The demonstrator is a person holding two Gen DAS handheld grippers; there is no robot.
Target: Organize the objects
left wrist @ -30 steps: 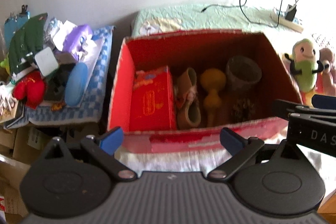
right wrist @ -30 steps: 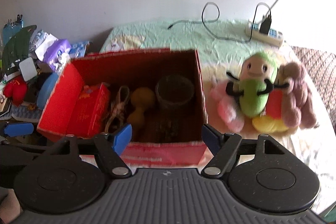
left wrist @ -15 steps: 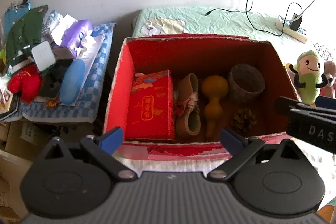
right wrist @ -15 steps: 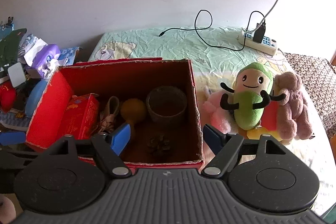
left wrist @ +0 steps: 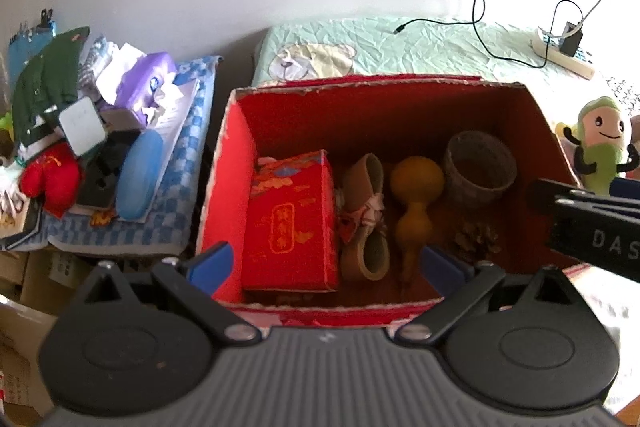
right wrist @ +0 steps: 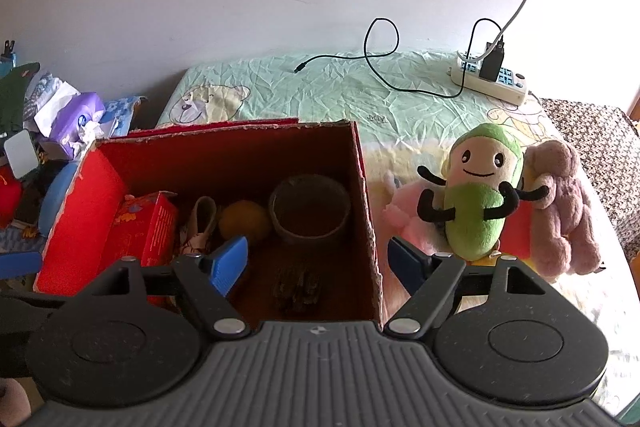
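Both grippers, left gripper [left wrist: 326,263] and right gripper [right wrist: 318,261], hang with jaws apart and empty over the red box [right wrist: 366,187]; the green plush toy [right wrist: 476,199] sits just beside its right wall; likely next, approach it squarely, pinching mid-body.

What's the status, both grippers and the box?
Left gripper open, empty, over red box. Right gripper open, empty, astride box's right wall. Green plush outside on bed. Nothing blocking.
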